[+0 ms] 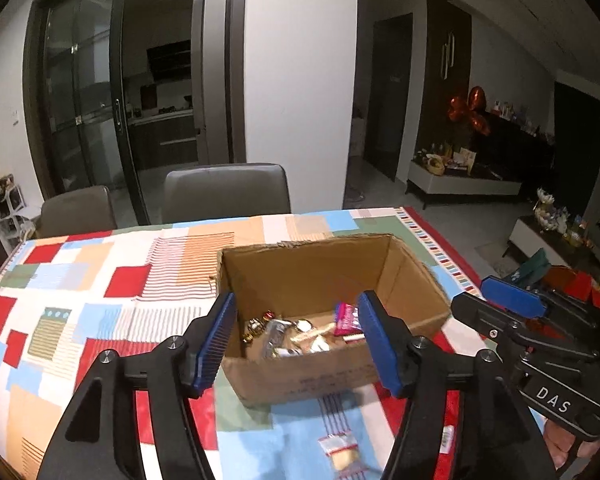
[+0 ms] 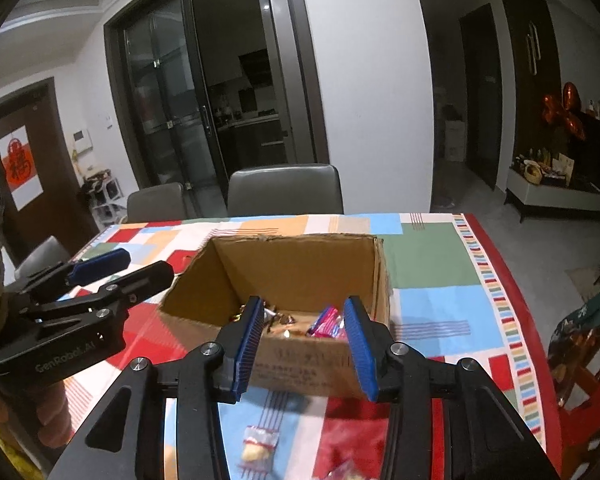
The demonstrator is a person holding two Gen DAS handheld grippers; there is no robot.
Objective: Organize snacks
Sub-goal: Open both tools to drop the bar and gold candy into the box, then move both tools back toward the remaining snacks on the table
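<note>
An open cardboard box stands on the patchwork tablecloth and holds several wrapped snacks, among them a pink packet. A clear packet with a yellow snack lies on the cloth in front of the box. Another pink wrapper shows at the bottom edge. My left gripper is open and empty, just before the box's near wall; it also shows in the right wrist view. My right gripper is open and empty before the box; it also shows in the left wrist view.
Two grey chairs stand at the table's far side. The table's right edge drops to the floor, with a red chair beside it. Cabinets and a low bench stand far right.
</note>
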